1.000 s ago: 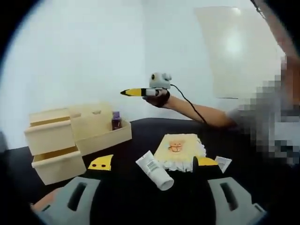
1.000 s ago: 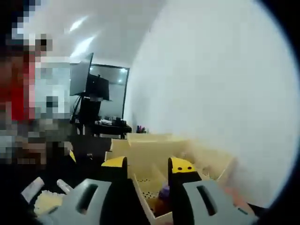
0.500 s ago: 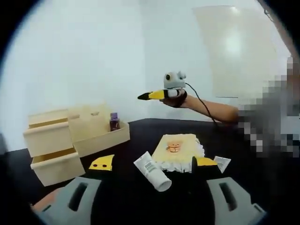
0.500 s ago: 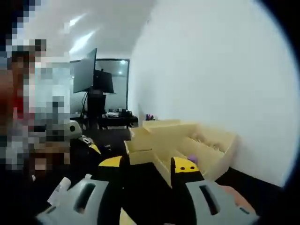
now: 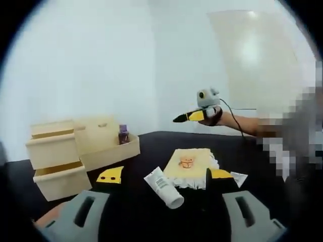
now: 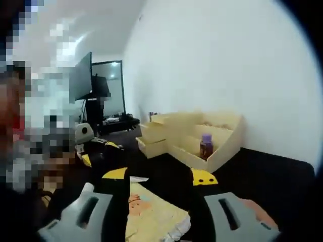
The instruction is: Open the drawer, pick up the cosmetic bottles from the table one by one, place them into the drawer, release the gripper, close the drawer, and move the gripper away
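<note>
A small purple cosmetic bottle (image 5: 123, 134) (image 6: 206, 145) stands upright in the open tray part of the pale wooden drawer box (image 5: 55, 156) (image 6: 222, 143). Both of its drawers are pulled out a little. On the black table lies a white cosmetic tube (image 5: 164, 186), in front of my left gripper (image 5: 164, 176), which is low, open and empty. My right gripper (image 6: 159, 176) (image 5: 194, 115) hangs in the air right of the box, well apart from it, open with nothing between its jaws. A hand (image 5: 218, 117) holds it.
A yellow lace-edged cloth (image 5: 191, 161) (image 6: 151, 212) lies mid-table with a small white sachet (image 5: 239, 176) to its right. The left gripper (image 6: 83, 137) shows at the left of the right gripper view. A monitor (image 6: 81, 78) stands in the room behind.
The right gripper has drawn back from the wooden box, rightwards and away, with its jaws empty. The purple bottle stays in the tray. The left gripper has barely moved.
</note>
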Motion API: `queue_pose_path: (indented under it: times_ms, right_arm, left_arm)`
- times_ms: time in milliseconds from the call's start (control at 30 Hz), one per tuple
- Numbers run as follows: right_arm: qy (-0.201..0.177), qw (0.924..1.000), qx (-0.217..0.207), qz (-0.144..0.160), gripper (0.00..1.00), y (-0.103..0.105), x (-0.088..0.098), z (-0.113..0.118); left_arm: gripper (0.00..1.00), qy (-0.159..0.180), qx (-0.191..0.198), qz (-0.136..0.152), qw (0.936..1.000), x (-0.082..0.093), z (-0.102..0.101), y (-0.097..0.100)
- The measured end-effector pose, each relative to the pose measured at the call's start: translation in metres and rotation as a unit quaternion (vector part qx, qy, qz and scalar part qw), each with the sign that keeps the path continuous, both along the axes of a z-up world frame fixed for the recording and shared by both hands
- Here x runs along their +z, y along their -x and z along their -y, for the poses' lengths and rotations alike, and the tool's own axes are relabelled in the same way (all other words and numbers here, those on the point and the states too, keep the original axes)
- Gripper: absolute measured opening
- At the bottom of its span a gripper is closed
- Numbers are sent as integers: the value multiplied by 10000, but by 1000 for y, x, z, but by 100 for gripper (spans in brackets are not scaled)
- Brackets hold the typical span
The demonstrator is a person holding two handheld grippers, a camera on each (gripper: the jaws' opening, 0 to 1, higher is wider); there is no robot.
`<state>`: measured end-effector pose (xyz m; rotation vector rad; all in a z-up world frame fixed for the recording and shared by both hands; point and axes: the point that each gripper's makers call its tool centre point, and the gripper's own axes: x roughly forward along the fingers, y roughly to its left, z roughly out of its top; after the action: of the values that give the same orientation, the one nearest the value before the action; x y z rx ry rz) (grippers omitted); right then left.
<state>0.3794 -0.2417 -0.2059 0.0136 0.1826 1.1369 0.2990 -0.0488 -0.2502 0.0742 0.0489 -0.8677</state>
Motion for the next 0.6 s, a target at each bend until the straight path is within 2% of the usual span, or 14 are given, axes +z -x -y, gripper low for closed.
queue_pose_path:
  times_ms: [100, 400, 467, 533, 600]
  right_arm:
    - [28, 10000, -30, -37, 41, 14, -6, 0]
    - [218, 9994, -153, -211, 41, 27, -18, 13]
    - [287, 9992, -141, -241, 42, 32, -23, 15]
    - [338, 9985, -122, -418, 43, 38, -29, 17]
    - [401, 9979, -147, -482, 43, 33, -31, 27]
  left_arm:
    - [59, 4, 13, -8, 10000, 0, 0, -1]
    - [61, 5, 9, -107, 9999, -4, 1, -4]
    - [61, 13, 26, -87, 10000, -4, 1, -4]
    - [60, 33, 22, 25, 10000, 0, 0, -3]
    - [60, 64, 7, 76, 10000, 2, 0, -1]
